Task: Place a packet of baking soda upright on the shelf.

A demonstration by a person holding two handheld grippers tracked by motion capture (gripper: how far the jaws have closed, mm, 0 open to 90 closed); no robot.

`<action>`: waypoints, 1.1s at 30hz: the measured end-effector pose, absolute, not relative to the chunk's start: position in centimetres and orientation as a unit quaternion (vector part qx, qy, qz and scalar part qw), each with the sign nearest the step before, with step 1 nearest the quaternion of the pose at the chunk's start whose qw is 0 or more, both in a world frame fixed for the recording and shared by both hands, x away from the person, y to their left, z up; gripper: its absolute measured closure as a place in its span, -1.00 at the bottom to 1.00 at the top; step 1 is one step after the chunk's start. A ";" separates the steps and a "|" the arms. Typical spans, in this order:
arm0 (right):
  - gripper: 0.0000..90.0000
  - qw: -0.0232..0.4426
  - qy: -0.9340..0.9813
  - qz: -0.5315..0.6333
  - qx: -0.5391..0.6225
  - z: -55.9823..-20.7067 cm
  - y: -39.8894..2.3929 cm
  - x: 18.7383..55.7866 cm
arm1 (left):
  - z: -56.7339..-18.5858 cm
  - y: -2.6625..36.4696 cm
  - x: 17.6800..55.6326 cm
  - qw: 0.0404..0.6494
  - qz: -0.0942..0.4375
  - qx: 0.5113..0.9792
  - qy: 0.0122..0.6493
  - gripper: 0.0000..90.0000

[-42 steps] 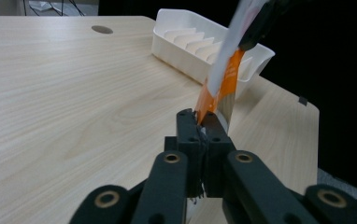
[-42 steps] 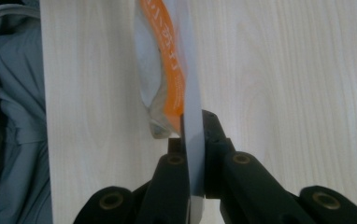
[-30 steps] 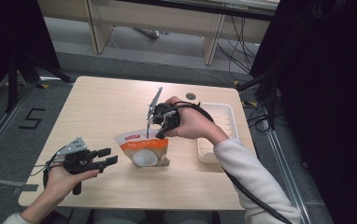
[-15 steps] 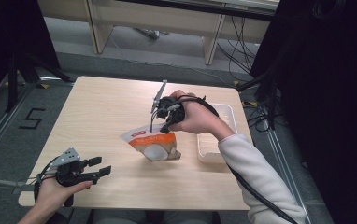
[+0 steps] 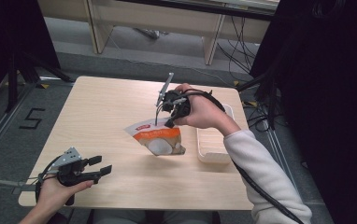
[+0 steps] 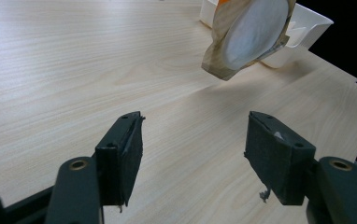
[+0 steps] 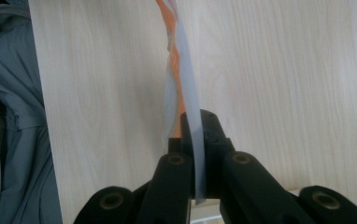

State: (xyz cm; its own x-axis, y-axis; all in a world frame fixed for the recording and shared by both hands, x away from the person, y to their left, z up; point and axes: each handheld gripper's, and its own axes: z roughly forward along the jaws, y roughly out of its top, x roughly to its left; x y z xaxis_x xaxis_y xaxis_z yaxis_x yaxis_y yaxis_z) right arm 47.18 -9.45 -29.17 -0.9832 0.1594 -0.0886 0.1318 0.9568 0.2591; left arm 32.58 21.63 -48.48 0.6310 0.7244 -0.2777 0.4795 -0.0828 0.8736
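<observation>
Orange and brown, the soft pouch (image 5: 160, 139) hangs above the table (image 5: 102, 112), pinched at its thin top edge by the right gripper (image 5: 171, 122), whose jaws are closed on it. It looks light and flexible, with a round white window, so it may swing or slip; the flat sealed edge seems the best place to hold. The left gripper (image 5: 97, 167) waits near the front left corner, jaws apart and holding nothing. A white tray (image 5: 210, 144) lies just beside the pouch, on its right.
</observation>
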 end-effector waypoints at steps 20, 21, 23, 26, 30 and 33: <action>1.00 0.065 0.986 0.128 0.088 -28.1 -10.9 47.8 | -48.5 21.7 32.6 0.534 0.116 0.726 0.417 -0.20; 1.00 0.063 0.985 0.128 0.093 -28.1 -11.0 47.8 | -48.5 21.7 32.6 0.533 0.117 0.726 0.417 -0.20; 1.00 0.060 0.985 0.127 0.096 -27.9 -11.2 47.8 | -48.5 21.7 32.6 0.534 0.117 0.725 0.419 -0.20; 1.00 0.062 0.985 0.127 0.103 -27.8 -11.3 47.8 | -48.5 21.7 32.6 0.534 0.116 0.725 0.419 -0.19; 1.00 0.067 0.984 0.130 0.101 -27.6 -11.6 48.0 | -48.5 21.7 32.6 0.534 0.116 0.726 0.419 -0.19; 1.00 0.066 0.983 0.130 0.113 -27.5 -11.9 48.1 | -48.5 21.7 32.6 0.533 0.117 0.726 0.419 -0.19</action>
State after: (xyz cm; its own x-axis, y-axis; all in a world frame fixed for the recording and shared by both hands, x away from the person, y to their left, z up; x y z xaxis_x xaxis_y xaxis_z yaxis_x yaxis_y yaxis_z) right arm 48.09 -11.87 -27.55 -0.9658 0.2391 -0.1005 0.2047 0.9406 0.2710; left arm 32.62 21.69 -48.49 0.6221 0.7320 -0.2777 0.4834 -0.0800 0.8717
